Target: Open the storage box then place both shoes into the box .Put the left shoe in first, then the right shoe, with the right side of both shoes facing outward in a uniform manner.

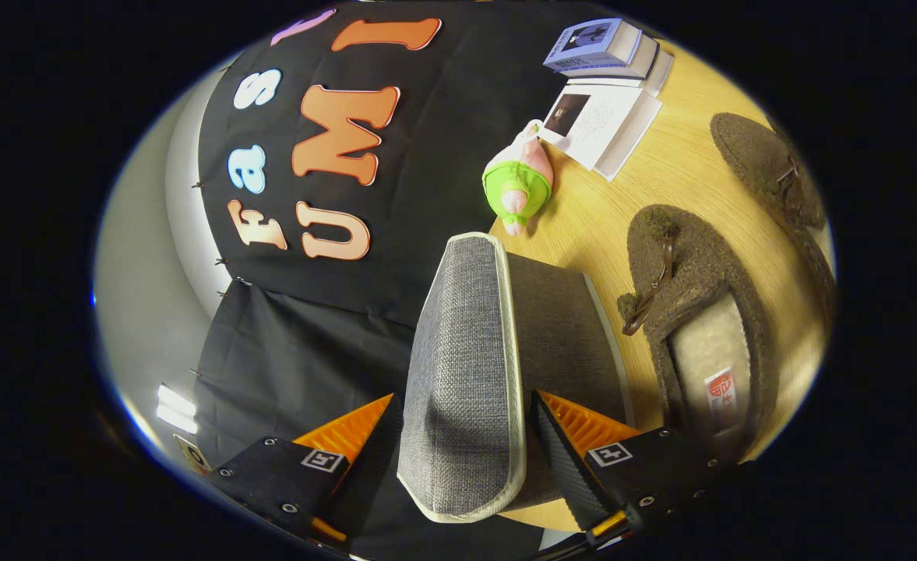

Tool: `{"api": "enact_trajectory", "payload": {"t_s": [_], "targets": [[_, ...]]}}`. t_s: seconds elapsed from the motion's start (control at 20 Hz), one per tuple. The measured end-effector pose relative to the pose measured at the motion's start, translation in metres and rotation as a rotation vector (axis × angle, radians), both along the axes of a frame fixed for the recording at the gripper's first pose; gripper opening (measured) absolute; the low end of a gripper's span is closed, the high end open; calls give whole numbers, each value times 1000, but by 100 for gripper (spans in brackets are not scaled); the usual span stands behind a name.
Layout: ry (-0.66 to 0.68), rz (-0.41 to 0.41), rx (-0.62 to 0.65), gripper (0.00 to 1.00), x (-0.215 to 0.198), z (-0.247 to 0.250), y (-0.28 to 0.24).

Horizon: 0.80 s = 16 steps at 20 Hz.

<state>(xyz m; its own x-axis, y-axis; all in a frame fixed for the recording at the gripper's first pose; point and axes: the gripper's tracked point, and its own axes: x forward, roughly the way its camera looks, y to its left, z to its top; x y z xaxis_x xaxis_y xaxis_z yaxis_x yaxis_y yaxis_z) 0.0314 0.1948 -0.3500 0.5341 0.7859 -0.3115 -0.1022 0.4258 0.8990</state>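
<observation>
The grey fabric lid (466, 366) of the storage box sits between my gripper's (464, 399) two fingers, which close on it from both sides. The lid is lifted and stands on edge, its pale trim running along the rim. Behind the lid lies the darker grey body of the box (563, 327) on the wooden table (684, 171). Beside the box rests a brown fuzzy shoe (696, 280) with a pale lining and a cord bow. A second brown fuzzy shoe (774, 175) lies farther off, beyond the first.
A plush toy in green and pink (519, 183) lies just beyond the box. Farther on are an open booklet (610, 121) and a stack of books (602, 47). Black cloth hangs along the table's side.
</observation>
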Motion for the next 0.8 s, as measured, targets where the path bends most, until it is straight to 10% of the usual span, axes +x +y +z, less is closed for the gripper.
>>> {"api": "enact_trajectory", "payload": {"t_s": [0.15,0.45,0.6,0.8], "targets": [[15,-4,11,93,2,-1,-2],[8,6,-4,54,1,10,-7],[-17,13,-9,13,4,25,-5],[-58,40,-74,1,3,39,4]]}}
